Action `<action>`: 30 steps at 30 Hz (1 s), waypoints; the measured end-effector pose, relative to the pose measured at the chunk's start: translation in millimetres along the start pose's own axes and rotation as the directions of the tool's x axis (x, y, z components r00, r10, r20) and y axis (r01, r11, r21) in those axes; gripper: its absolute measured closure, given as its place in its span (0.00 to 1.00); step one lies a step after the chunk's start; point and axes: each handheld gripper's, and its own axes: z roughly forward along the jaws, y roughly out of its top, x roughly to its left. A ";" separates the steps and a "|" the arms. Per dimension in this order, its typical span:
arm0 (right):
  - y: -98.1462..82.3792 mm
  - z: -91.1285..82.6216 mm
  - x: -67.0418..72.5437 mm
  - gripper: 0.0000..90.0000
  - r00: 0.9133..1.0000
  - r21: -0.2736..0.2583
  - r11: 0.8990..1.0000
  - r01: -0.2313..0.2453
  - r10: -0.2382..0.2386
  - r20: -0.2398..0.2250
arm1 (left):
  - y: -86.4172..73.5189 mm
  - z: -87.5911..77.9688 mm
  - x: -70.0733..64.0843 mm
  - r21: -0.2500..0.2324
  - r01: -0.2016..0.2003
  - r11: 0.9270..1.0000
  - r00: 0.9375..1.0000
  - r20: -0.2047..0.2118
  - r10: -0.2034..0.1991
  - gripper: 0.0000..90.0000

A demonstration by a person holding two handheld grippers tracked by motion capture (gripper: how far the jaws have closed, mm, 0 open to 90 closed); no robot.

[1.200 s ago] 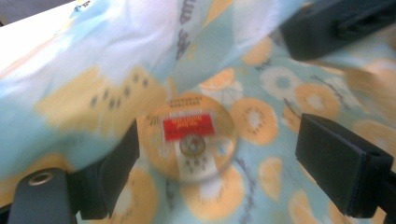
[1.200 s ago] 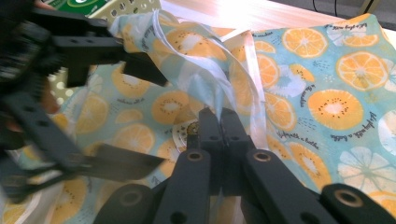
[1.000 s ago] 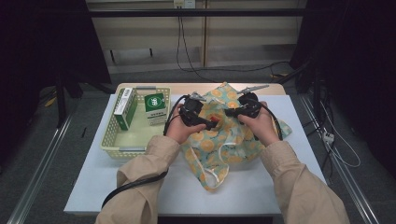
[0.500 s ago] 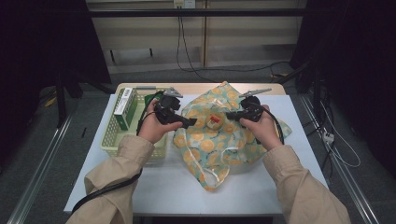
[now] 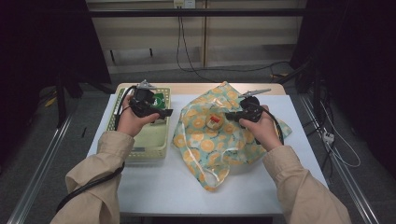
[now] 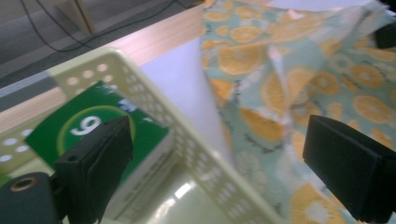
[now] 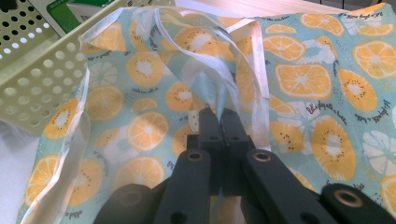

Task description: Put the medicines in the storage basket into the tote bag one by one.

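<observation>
Beside the bag (image 5: pixel 219 140), a perforated basket (image 5: pixel 144 144) holds a green box (image 6: pixel 100 123).

Basket (image 5: pixel 140 140) at the left of the surface (image 5: pixel 154 186), with a box (image 5: pixel 158 101) inside at its far end. Bag (image 5: pixel 210 144) just right of the basket, spread across the middle of the surface. Left claw (image 5: pixel 166 112) above the basket's far end; right claw (image 5: pixel 229 115) on the bag.

I see a dim room around a fairly lit table (image 5: pixel 154 186). My left gripper view is blurred, with glare inside the basket (image 6: pixel 187 191).
</observation>
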 end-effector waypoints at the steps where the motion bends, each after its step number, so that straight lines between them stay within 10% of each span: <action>1: 0.0 0.1 0.2 1.00 1.000 0.002 1.000 0.001 -0.001 0.000 | -1.1 0.9 3.5 -0.003 0.008 1.000 1.000 -0.015 -0.009 0.09; 19: 0.3 -1.5 -0.4 1.00 1.000 0.002 1.000 0.004 -0.004 0.000 | -5.3 39.3 39.3 0.016 0.123 0.992 0.981 -0.150 -0.119 0.07; 30: -0.3 -2.2 -2.5 1.00 1.000 0.004 1.000 -0.004 0.004 -0.001 | -4.8 56.2 37.3 0.044 0.098 0.994 0.976 -0.200 -0.087 0.05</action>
